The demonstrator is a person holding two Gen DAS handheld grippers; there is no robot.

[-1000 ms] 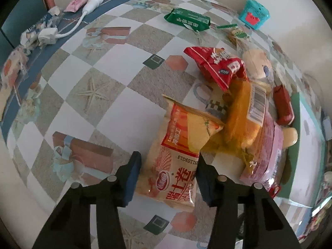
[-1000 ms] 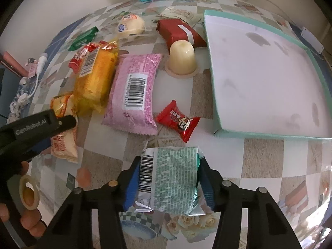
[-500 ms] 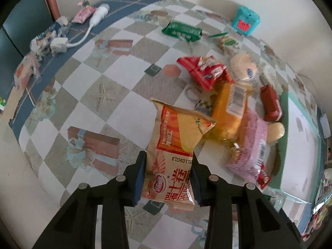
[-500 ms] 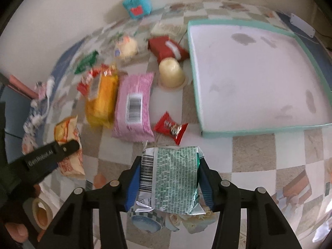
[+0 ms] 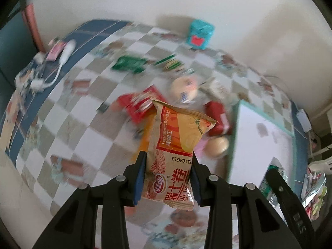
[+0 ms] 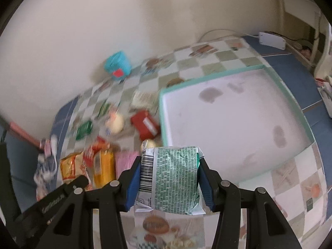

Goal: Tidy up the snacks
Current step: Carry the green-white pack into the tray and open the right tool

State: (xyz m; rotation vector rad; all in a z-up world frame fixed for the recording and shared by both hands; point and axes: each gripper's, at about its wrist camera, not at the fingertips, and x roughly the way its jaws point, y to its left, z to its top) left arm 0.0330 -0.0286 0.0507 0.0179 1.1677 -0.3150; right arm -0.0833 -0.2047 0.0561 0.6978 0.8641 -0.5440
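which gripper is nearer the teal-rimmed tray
Right. The right gripper, holding the green packet, is by the teal-rimmed tray; the left gripper is over the snack pile.

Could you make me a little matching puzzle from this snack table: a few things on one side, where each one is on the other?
Things:
1. orange snack packet
2. green-printed packet
3. teal-rimmed tray
4. small teal box

Places:
A. by the wall at the table's far edge
B. clamped in the right gripper
C. lying flat on the checked cloth
D. clamped in the left gripper

Pairs: 1-D, 2-B, 3-C, 4-A
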